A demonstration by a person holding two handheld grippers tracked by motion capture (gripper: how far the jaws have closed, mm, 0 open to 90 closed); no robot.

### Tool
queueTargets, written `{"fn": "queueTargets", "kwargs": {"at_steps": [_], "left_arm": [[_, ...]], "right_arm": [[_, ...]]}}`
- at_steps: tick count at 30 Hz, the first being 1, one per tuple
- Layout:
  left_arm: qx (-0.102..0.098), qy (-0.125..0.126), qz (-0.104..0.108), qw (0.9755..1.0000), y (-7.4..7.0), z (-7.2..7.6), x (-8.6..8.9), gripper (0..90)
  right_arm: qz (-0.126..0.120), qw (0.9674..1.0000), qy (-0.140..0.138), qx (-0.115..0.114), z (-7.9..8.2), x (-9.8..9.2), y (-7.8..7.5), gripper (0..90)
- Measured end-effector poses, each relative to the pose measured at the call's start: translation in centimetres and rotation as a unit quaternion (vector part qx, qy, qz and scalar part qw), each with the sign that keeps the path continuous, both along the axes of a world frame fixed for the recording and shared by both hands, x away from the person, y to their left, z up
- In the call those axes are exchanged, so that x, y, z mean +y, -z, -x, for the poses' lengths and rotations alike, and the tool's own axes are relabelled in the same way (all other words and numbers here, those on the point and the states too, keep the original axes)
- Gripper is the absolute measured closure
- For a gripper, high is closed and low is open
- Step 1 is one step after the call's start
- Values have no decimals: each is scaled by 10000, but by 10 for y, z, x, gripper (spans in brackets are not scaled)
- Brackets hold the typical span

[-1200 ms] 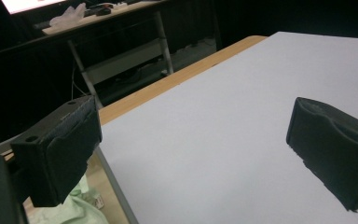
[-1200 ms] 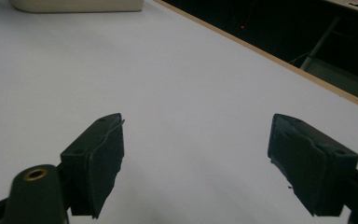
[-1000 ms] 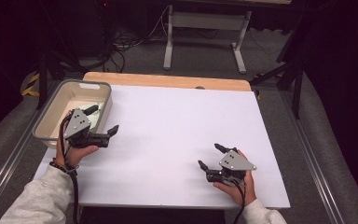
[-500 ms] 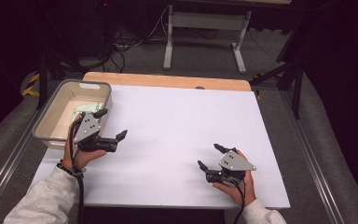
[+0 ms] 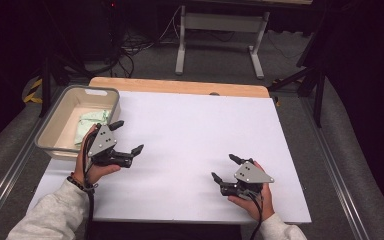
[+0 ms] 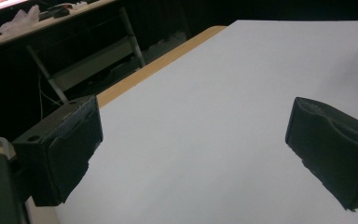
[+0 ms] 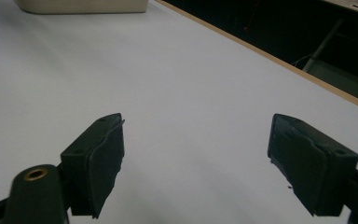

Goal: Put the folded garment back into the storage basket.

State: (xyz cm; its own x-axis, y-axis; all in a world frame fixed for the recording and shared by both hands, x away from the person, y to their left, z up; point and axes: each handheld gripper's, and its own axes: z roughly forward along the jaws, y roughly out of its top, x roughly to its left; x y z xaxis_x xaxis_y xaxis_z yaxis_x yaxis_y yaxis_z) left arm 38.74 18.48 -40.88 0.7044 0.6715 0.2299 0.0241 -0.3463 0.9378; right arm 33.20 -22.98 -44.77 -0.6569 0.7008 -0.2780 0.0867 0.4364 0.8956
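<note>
No text, label, brand or number can be read anywhere in these views. The pale green packet (image 5: 91, 124) in the bin (image 5: 55, 145) at the tabletop's (image 5: 195, 135) left edge may carry print, but it is too blurred to tell.

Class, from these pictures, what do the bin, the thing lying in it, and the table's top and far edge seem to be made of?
Bin: probably moulded plastic, matte beige, with rounded corners and a handle slot. Bundle inside: likely soft cloth or crumpled film, pale green, wrinkled; too small to tell. Table top: smooth, matte white sheet or laminate. Far edge: seemingly light wood, tan.
</note>
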Motion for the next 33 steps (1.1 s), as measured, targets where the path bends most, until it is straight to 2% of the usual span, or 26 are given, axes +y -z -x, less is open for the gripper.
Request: {"fn": "queueTargets", "kwargs": {"at_steps": [11,25,33], "left_arm": [[25,284,-133,9995,5,3,-13,45],[42,461,-326,9984,11,11,-26,48],[38,583,-541,9968,20,17,-31,51]], "right_arm": [[-7,10000,-10,4,0,1,1,195],[29,10000,-41,-5,2,3,1,196],[68,10000,-34,-12,2,3,1,196]]}}
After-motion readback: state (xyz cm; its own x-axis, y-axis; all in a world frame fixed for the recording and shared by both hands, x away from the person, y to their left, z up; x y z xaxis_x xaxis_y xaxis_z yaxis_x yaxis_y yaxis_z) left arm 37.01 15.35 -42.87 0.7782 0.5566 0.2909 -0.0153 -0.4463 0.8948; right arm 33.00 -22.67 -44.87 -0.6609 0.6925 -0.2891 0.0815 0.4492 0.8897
